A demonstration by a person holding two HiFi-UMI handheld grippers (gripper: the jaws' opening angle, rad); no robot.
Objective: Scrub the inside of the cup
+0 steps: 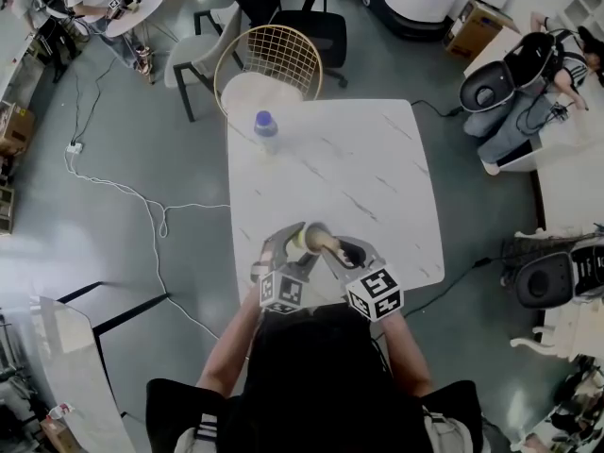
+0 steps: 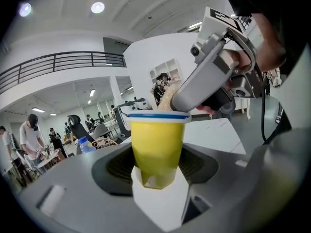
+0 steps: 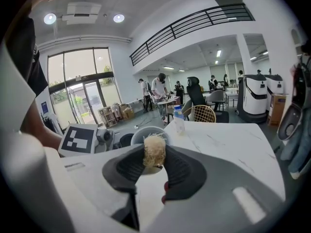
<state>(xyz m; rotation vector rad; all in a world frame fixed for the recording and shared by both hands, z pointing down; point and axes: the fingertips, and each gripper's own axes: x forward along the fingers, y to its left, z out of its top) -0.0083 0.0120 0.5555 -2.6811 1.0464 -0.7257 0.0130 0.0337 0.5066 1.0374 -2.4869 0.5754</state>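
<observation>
Near table edge, close to my body: I keep left gripper spread wide, pads clamped on yellow cup, steadying it, mouth offered toward other tool. Right gripper nearly closed, pinching fibrous scrub pad at cup rim, angled down for entry. Farther out on marble table: water bottle, well clear. Wire chair beyond.

Bottle stands on table near wire chair.
</observation>
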